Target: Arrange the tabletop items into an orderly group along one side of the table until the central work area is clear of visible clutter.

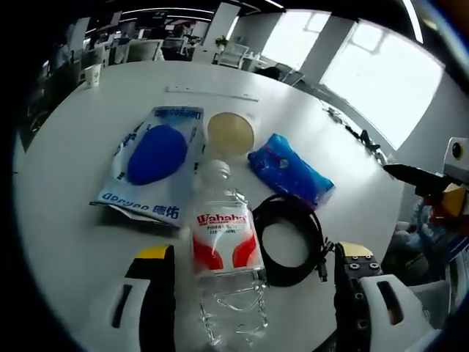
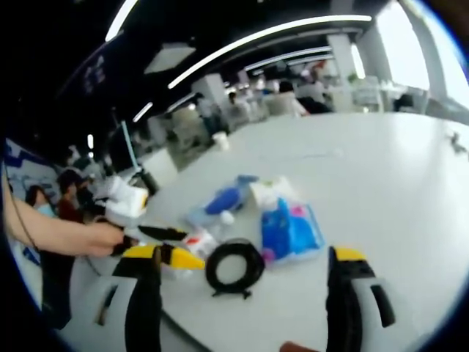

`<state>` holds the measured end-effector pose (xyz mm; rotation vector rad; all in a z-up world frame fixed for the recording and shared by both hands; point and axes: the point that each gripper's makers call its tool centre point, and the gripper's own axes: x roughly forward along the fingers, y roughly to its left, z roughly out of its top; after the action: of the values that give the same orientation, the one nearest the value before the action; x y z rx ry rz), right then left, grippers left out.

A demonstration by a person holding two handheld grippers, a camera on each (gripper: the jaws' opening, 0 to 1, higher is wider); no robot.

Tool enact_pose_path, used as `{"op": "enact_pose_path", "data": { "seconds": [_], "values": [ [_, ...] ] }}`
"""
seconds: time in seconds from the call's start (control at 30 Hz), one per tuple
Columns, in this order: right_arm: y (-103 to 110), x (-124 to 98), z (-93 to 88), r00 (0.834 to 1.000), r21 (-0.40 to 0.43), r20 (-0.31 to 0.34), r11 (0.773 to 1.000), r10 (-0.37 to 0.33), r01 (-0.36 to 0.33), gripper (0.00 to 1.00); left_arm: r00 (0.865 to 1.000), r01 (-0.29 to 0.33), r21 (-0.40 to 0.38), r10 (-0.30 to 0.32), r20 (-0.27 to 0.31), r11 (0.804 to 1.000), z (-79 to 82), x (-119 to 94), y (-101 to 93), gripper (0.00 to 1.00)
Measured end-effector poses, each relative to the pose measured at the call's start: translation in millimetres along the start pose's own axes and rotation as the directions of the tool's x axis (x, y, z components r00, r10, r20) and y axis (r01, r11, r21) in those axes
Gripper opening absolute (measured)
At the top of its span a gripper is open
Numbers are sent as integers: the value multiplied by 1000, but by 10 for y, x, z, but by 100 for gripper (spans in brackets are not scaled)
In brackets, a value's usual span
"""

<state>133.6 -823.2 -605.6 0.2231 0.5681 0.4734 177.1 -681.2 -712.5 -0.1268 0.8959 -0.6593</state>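
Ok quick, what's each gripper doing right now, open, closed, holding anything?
Left gripper: open, fingers either side of the clear water bottle, not clamped.
Right gripper: open, holding nothing, coiled black cable ahead of it.

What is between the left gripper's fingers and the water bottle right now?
Nothing visible: the water bottle already lies between the left gripper's open fingers. The black cable coil lies beside it, also partly inside the gap.
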Motion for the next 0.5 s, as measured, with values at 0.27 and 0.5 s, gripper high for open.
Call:
{"op": "enact_pose_path", "data": {
  "seconds": [0.27,0.5],
  "values": [
    [11,-7,-32,1000,7,0,1000,2,-2,92,1000,-6,-18,6,-8,1000,-3,32,-5,89],
    [4,-11,-50,1000,11,-2,1000,0,0,92,1000,-15,-53,13,-23,998,-33,71,7,87]
  ]
}}
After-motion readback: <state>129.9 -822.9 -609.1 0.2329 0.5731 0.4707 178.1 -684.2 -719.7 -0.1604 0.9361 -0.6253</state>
